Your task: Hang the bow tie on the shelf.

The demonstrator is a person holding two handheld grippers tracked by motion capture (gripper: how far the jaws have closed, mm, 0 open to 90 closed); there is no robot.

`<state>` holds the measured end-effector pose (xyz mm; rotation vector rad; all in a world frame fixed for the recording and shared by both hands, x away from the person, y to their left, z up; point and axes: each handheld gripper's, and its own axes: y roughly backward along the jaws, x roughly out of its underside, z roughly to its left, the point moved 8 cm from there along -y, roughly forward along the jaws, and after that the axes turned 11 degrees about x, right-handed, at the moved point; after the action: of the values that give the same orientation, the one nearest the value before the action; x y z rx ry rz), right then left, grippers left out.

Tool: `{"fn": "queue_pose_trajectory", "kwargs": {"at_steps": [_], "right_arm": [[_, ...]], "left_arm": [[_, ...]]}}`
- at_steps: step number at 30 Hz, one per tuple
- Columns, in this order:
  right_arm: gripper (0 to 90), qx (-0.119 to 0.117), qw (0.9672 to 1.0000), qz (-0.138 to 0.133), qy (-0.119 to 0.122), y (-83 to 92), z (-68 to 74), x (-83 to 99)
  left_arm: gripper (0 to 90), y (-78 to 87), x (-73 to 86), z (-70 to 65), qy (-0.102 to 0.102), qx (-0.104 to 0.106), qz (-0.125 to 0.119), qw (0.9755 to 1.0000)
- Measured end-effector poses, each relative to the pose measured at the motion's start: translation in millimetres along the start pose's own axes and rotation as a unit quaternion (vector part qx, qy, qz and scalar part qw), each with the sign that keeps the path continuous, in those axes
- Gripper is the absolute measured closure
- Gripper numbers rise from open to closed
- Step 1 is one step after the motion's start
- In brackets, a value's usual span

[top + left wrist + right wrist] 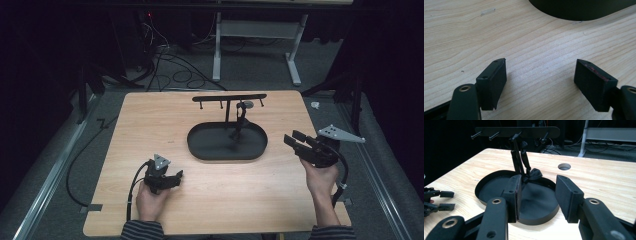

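Note:
A black oval tray (202,145) lies in the middle of the wooden table (150,120). From it rises a T-shaped black stand (230,97) with several pegs. A dark strap-like thing (240,122) hangs from one peg, its knotted lower end (534,174) resting in the tray (491,191). My left gripper (176,176) rests low on the table at the front left, open over bare wood (540,65), with the tray's edge (579,10) just ahead. My right gripper (294,138) is held above the table right of the tray, open and empty (539,185), pointing at the stand (516,131).
A round hole (564,166) is cut in the tabletop beyond the tray. Past the table's far edge are cables (175,70) on the floor and a white frame's legs (217,50). The left gripper (439,200) shows far left in the right gripper view.

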<state>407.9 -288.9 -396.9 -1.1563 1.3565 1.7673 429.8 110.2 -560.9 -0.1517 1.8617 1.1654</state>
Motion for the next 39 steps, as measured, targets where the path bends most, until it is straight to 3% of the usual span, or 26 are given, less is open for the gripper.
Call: {"fn": "queue_pose_trajectory", "kwargs": {"at_steps": [39], "right_arm": [[58.3, -0.032, 0.9993, 0.02, -0.003, -0.7, 21.6, 34.2]], "left_arm": [[26.6, 0.0, 0.0, 0.0, 0.0, 0.0, 0.0, 1.0]]}}
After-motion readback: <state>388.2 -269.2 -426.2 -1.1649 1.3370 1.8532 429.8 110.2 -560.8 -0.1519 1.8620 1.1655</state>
